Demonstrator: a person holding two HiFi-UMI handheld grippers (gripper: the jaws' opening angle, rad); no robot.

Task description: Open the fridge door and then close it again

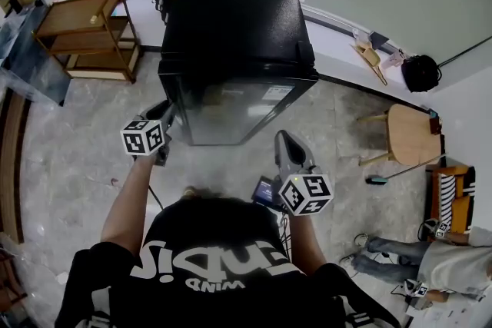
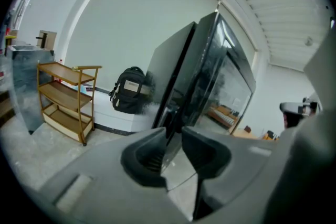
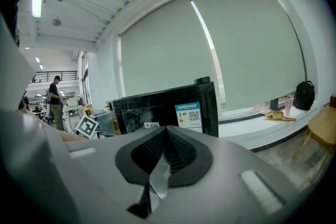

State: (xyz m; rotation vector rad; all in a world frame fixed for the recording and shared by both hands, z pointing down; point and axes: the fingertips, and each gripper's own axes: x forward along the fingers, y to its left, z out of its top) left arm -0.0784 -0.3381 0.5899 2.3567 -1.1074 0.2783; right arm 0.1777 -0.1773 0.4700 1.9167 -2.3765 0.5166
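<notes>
My right claw (image 3: 167, 131) is nearest to me. Its pads are clenched together on nothing, and it points at the right half of the black fridge (image 1: 231, 19) without touching it. My left claw (image 2: 176, 136) reaches a little further, to the left edge of the fridge door (image 1: 231, 111). Its jaws are partly closed, with that edge running between them, and as far as I can judge they are grasping it. The glass-fronted door lies close against the cabinet, and I cannot tell whether it is cracked open. The fridge stands on the pale floor, with its hinge on the right. Beyond it to the left is a wooden shelf (image 2: 65, 97), and a black backpack (image 2: 130, 96) leans behind it. A small wooden table (image 1: 411, 134) stands well off to the right.
</notes>
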